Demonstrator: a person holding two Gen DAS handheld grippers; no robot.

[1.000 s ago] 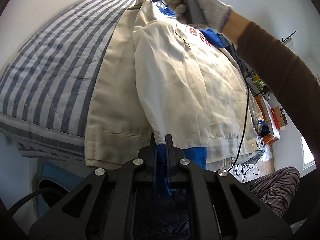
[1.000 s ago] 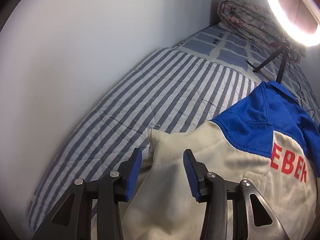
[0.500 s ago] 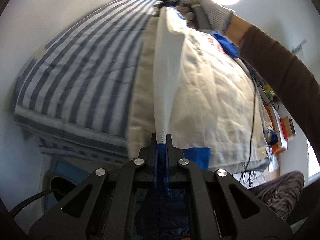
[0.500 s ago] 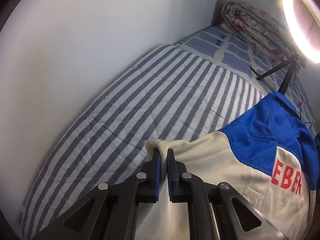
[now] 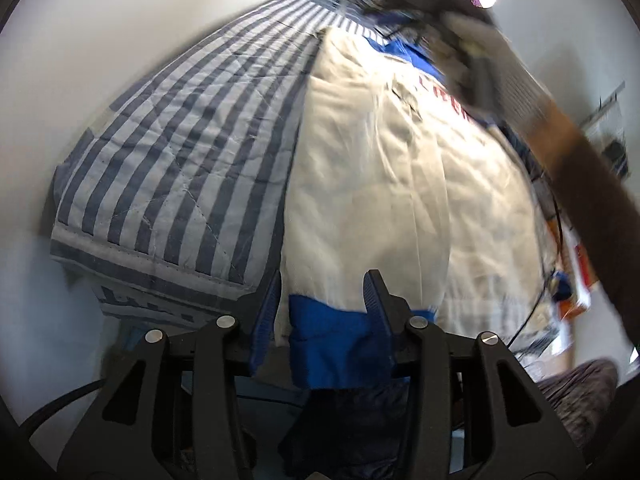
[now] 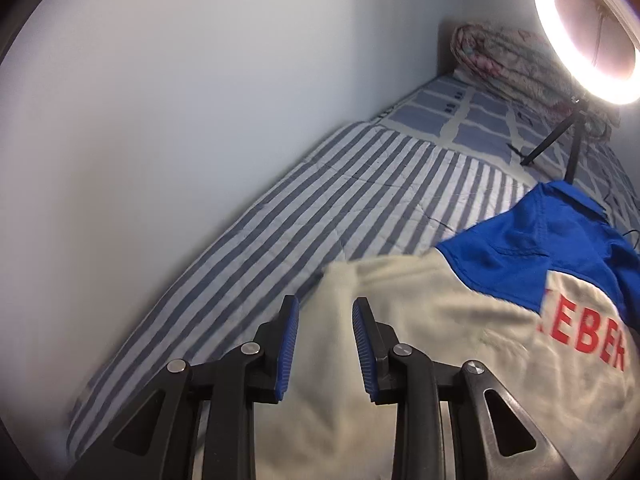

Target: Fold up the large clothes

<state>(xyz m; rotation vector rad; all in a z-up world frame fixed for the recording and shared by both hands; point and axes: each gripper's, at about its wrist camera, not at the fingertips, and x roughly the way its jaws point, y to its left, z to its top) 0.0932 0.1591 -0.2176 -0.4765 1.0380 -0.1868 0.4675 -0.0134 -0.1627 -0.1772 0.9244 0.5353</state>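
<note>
The cream jacket (image 5: 372,200) looks soft and floppy, best pinched at hems. Left gripper (image 5: 322,312) and right gripper (image 6: 326,344) fingers are opening; nothing's gripped.

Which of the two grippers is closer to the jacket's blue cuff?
Left. The left gripper has the blue cuff between its opening jaws at the bed's foot. The right gripper, also opening, sits over the jacket's cream shoulder, up near the blue collar.

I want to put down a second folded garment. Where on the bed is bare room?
The striped quilt is bare between the white wall and the cream-and-blue jacket. The far end is crowded: a ring light on its tripod and a rolled floral blanket.
</note>
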